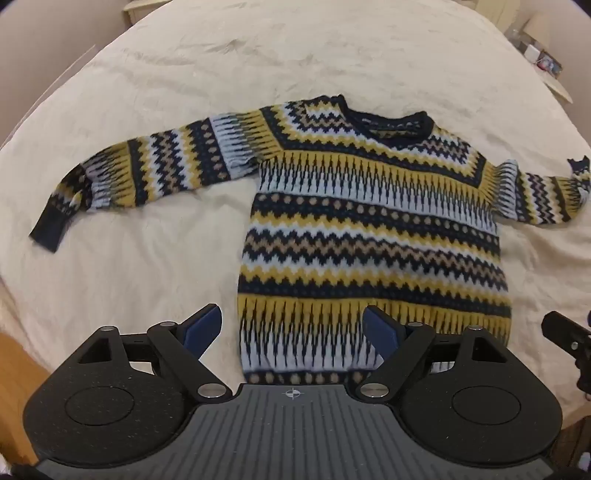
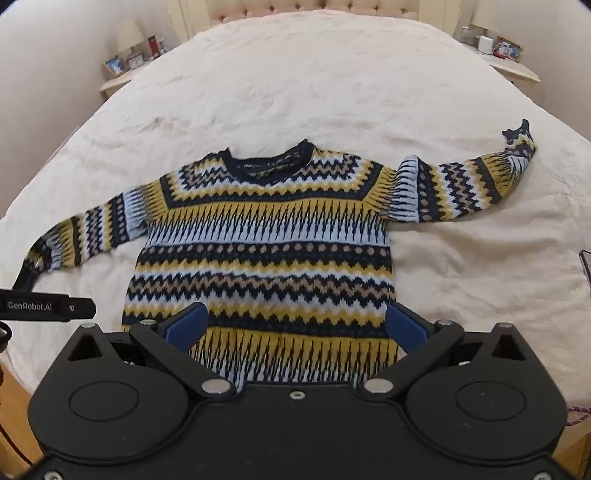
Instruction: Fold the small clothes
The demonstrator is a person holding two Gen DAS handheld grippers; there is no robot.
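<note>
A patterned knit sweater in navy, yellow and pale blue lies flat, front up, on the cream bed, neck toward the headboard and both sleeves spread outward. The left tool hangs over the hem's left part, its blue pads spread wide, released. The right tool hangs above the hem, likewise released, grasping nothing

A home bedroom: a cream-covered bed, tufted headboard and cluttered nightstands beside it.
</note>
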